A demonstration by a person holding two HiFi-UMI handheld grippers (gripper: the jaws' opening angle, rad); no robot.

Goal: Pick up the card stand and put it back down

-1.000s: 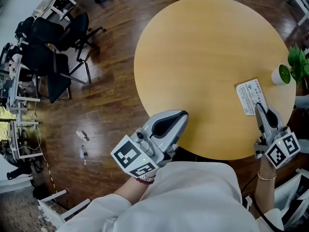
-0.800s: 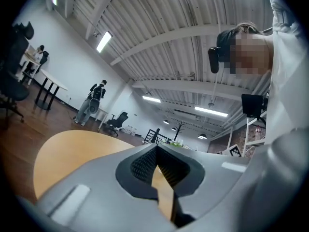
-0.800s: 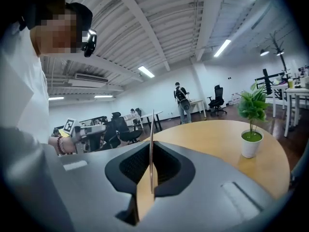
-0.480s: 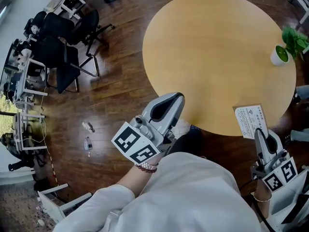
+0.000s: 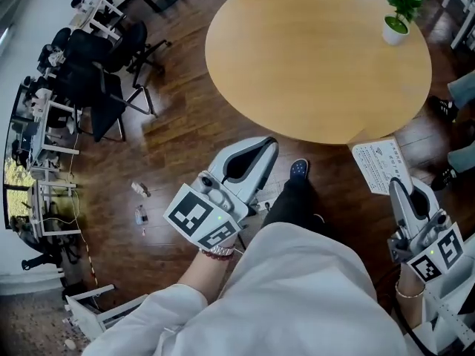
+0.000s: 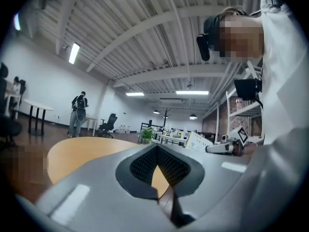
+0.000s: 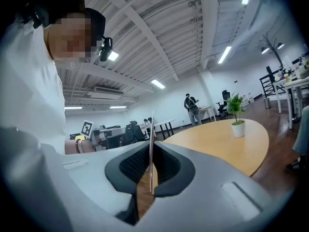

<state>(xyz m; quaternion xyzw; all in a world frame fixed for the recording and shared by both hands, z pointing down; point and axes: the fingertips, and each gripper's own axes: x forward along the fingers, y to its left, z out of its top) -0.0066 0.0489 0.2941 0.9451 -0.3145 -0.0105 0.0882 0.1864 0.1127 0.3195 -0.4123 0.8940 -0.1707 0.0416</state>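
The card stand point(image 5: 378, 165) is a white printed card, held in the air just off the near edge of the round wooden table point(image 5: 319, 58). My right gripper point(image 5: 398, 189) is shut on its lower edge. In the right gripper view the card point(image 7: 152, 124) stands edge-on and upright between the pads of the right gripper point(image 7: 151, 149). My left gripper point(image 5: 249, 162) hovers over the floor left of my body, shut with nothing in it. From the left gripper view, its tips point(image 6: 157, 150) meet, and the card point(image 6: 198, 140) shows far off to the right.
A small potted plant point(image 5: 397, 10) stands at the table's far right edge. Black office chairs point(image 5: 104, 80) and desks crowd the far left. Small bits of litter point(image 5: 139, 191) lie on the dark wood floor. Another person's shoes point(image 5: 445, 110) show at the right.
The right gripper has lifted the card stand off the table and drawn it back past the table's near edge. The table now lies farther away in view. The left gripper stayed shut.
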